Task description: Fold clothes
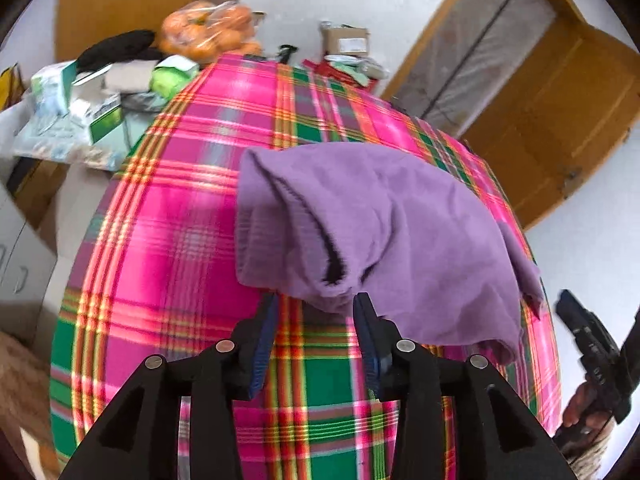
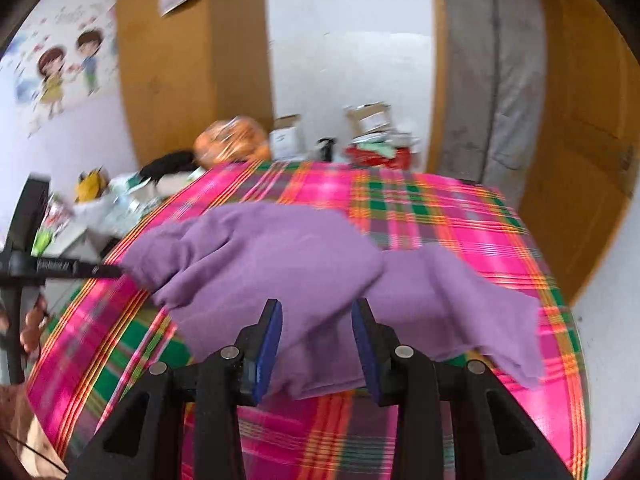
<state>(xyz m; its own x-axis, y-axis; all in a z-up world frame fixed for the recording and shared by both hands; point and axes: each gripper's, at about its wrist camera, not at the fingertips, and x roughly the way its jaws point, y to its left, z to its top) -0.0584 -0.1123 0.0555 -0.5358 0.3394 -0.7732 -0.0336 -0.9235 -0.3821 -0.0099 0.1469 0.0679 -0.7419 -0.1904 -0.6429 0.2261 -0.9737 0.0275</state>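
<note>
I see a purple garment (image 1: 380, 232) lying crumpled on the counter (image 1: 168, 216), which wears a plaid cloth of pink, green and orange. From the right wrist view the garment (image 2: 280, 280) spreads across the near half of the counter (image 2: 460, 216), one flap trailing toward its right edge.

My left gripper (image 1: 316, 300) hovers at the garment's near hem. Its jaws are spread, with plaid cloth showing between them, and the right jaw's tip sits against the hem without pinching it. My right gripper (image 2: 316, 308) is above the garment's near edge; its jaws are spread too, purple fabric visible in the gap, the pads not pressing on it. In the left wrist view the right gripper (image 1: 592, 352) shows at the far right with a hand (image 1: 588, 408) on its grip.

Writing is hard for me to read here. A black bar (image 2: 60, 270) at the left of the right wrist view carries pale lettering, too blurred to make out. A cardboard box (image 1: 346, 42) at the far end bears a label I cannot read. A wall sticker (image 2: 68, 72) shows two cartoon children.

As for containers: a clear plastic bag (image 1: 212, 30) at the far edge holds orange fruit. Left of the counter there is a heap of cartons, among them a green and white box (image 1: 106, 120), with something black (image 1: 120, 46) lying on top. I cannot tell what the cartons hold.
</note>
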